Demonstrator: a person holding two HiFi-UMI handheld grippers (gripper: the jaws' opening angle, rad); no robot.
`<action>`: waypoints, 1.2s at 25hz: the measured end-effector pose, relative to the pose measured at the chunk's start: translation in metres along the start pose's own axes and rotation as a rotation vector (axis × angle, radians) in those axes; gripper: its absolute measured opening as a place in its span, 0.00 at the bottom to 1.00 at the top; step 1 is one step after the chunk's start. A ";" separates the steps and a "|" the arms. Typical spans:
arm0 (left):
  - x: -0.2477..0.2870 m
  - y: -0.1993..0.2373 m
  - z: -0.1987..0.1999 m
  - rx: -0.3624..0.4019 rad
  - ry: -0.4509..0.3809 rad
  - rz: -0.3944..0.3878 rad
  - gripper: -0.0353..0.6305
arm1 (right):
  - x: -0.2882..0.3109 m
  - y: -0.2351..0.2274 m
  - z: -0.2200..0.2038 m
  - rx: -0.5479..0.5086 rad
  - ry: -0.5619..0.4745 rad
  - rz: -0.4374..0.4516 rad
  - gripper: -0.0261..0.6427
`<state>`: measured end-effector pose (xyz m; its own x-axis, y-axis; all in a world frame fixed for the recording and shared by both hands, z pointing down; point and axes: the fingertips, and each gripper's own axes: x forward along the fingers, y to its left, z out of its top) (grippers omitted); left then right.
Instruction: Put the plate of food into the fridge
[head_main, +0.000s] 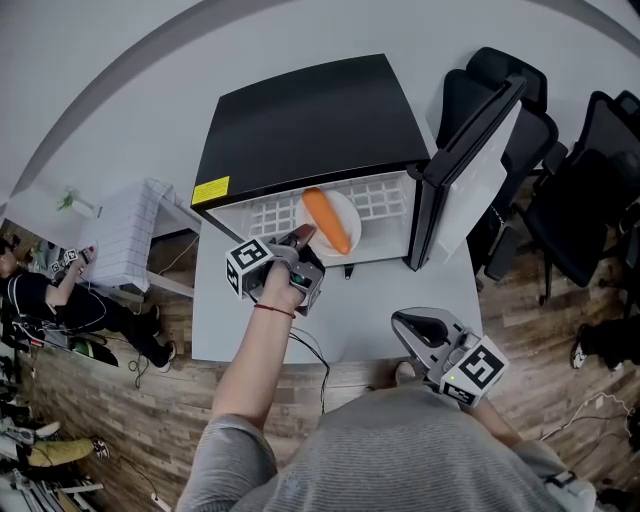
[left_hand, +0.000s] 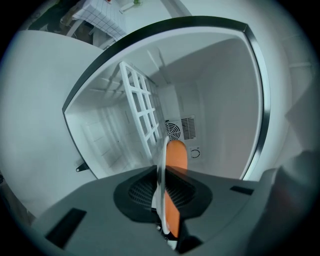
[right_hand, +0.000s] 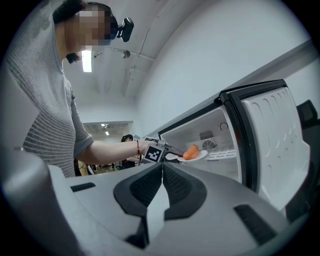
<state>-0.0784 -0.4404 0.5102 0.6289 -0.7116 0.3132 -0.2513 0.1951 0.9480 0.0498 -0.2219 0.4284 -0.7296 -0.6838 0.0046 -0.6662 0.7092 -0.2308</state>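
A white plate (head_main: 348, 208) carrying an orange carrot-shaped food (head_main: 326, 220) hangs level in the mouth of the black mini fridge (head_main: 310, 120), over its white wire shelf (head_main: 268, 213). My left gripper (head_main: 303, 238) is shut on the plate's near rim. In the left gripper view the plate (left_hand: 161, 170) shows edge-on between the jaws, with the food (left_hand: 176, 156) on its right. My right gripper (head_main: 405, 322) is held low by my body, shut and empty; its view shows the plate (right_hand: 200, 156) from the side.
The fridge door (head_main: 470, 165) stands open to the right. The fridge sits on a grey table (head_main: 380, 290), where a cable (head_main: 312, 350) lies. Black office chairs (head_main: 560, 190) stand at the right, a white wire rack (head_main: 125, 235) and a seated person (head_main: 60, 300) at the left.
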 end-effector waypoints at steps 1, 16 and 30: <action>0.002 -0.001 0.002 -0.007 -0.007 -0.005 0.11 | 0.001 -0.001 0.000 0.003 0.002 0.000 0.06; 0.006 -0.002 0.008 0.019 -0.057 -0.015 0.11 | 0.010 -0.002 -0.002 0.001 0.022 0.006 0.06; 0.006 0.001 0.007 -0.085 -0.238 0.020 0.12 | 0.022 -0.007 -0.003 -0.006 0.034 0.030 0.06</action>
<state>-0.0800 -0.4489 0.5124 0.4305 -0.8441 0.3195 -0.1928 0.2598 0.9462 0.0374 -0.2415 0.4331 -0.7538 -0.6564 0.0310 -0.6450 0.7301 -0.2256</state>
